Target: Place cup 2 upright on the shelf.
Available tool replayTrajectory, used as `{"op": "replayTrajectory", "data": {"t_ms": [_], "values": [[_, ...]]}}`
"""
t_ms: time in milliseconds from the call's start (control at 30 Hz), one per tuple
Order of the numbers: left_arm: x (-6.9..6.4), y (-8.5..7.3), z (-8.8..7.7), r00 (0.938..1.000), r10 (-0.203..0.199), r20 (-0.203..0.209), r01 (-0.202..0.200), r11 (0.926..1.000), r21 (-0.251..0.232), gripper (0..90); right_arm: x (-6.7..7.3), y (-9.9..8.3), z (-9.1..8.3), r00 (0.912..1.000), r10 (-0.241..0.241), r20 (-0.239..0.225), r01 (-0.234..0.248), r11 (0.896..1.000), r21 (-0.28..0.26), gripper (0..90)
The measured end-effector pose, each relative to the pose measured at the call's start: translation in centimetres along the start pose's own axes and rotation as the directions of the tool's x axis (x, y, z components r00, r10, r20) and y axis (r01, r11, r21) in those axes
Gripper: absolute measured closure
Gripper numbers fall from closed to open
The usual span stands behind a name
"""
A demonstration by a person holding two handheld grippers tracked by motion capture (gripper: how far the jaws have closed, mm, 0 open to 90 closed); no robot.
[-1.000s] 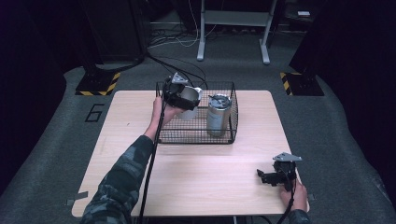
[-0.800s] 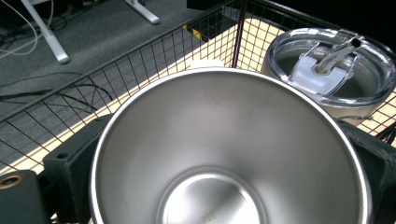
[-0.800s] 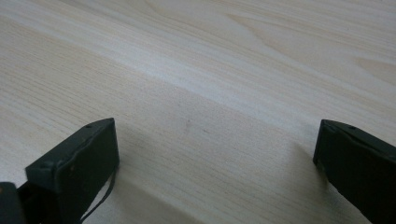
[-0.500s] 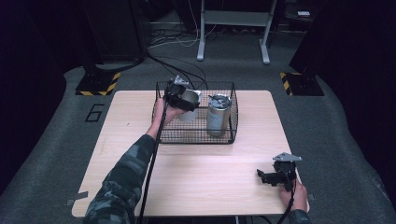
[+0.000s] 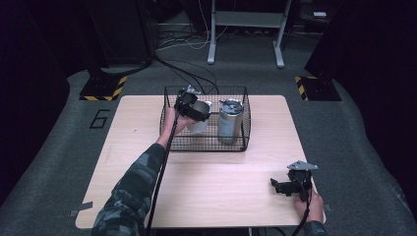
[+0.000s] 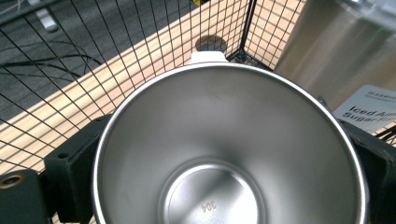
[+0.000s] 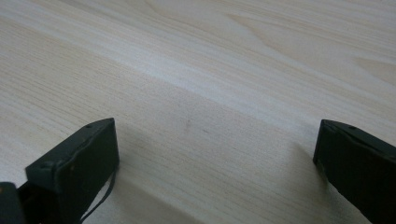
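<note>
Left gripper [image 5: 193,109] clamps a shiny steel cup [image 6: 229,149] by its sides, mouth facing the gripper camera, inside the black wire basket [image 5: 172,141]. A tall lidded steel tumbler [image 5: 230,120] stands just beside it, so probably packing side by side. Right gripper [image 7: 215,163] is spread wide, idle, parked low over the pale wooden table [image 7: 224,56].

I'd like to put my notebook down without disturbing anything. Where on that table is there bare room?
The wooden table is bare in front of the wire basket, between the sleeve and the right gripper. The strips beside the basket are free too. Inside, the steel cup and tumbler crowd it.
</note>
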State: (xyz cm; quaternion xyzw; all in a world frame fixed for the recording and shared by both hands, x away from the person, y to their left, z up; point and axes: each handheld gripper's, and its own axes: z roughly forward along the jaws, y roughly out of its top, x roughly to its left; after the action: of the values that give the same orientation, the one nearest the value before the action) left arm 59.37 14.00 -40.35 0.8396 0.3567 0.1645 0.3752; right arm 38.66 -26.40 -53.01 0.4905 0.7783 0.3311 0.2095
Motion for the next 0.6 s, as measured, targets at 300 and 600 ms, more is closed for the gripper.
{"op": "replayTrajectory", "data": {"t_ms": [300, 600], "values": [[0.2, -0.3, 0.7, 1.0000, -0.002, -0.004, 0.002, 0.9994, 0.034, 5.7, 0.0, 0.0, 0.0, 1.0000, 0.000, 0.000, 0.000, 1.000, 0.000, 0.0], [0.3, -0.7, 1.7, 0.9998, -0.019, -0.010, 0.019, 0.9972, 0.073, 5.7, 0.0, 0.0, 0.0, 1.0000, 0.000, 0.000, 0.000, 1.000, 0.000, 0.0]]}}
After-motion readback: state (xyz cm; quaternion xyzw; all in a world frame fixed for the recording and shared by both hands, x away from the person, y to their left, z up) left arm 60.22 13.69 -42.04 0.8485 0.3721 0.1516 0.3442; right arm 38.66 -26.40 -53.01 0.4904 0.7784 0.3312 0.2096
